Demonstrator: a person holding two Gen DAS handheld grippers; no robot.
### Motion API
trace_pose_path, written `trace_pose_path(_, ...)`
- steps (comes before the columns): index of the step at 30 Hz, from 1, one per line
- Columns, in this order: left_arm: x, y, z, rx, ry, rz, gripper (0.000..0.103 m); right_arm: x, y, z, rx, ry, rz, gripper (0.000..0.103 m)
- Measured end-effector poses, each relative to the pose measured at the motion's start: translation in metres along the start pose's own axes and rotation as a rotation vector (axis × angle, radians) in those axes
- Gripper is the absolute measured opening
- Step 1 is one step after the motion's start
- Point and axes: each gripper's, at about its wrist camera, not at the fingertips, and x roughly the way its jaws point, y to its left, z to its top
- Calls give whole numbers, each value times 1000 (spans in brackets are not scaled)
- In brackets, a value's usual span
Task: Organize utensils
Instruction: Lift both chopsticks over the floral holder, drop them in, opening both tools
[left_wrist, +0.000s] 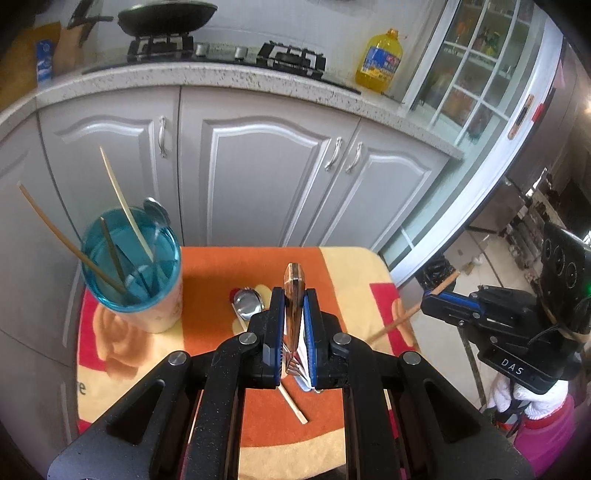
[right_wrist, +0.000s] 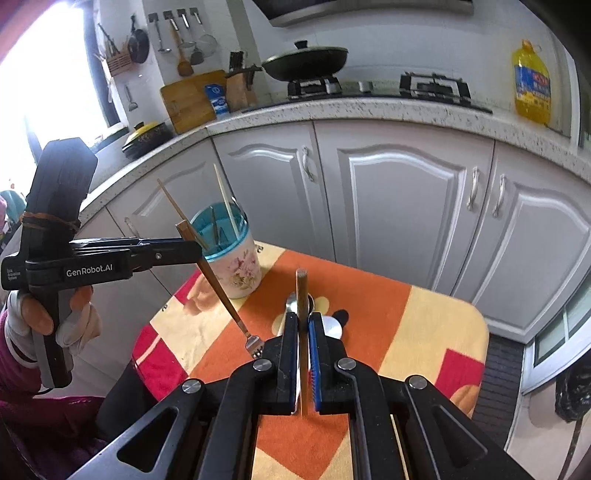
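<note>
The job looks partly done. A blue-rimmed cup (left_wrist: 131, 266) on the cloth-covered bench (left_wrist: 332, 266) already holds several chopsticks (left_wrist: 125, 206) and other utensils standing upright. A metal spoon (left_wrist: 248, 303) and one loose chopstick (left_wrist: 293, 404) lie on the bench, not yet put away.

The left gripper (left_wrist: 292, 325) has its fingers pinching a wooden-handled fork (left_wrist: 293, 295); the handle rises above the fingertips and the tines hang below, over the bench, near the cup.

The right gripper (right_wrist: 303, 354) has its fingers closed on a brown chopstick (right_wrist: 302, 314), held upright between them above the spoon.
</note>
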Motion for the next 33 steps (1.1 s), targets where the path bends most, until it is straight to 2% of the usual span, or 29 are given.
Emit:
trace_pose_path(15,-38,25,19,-31,-67,56,8,-3,45,58,-115,-71,35,5)
trace_pose_path(22,-68,47,40,-62,-125,75,8,1,71,90,-172,-96,53,5)
trace_pose_path(27,-92,69,56,-79,-171,125,8,5,96,117,-218,-125,80,5)
trace_pose_path(33,-99,99,64,-119,-187,182,8,26,115,143,-236,-139,115,5)
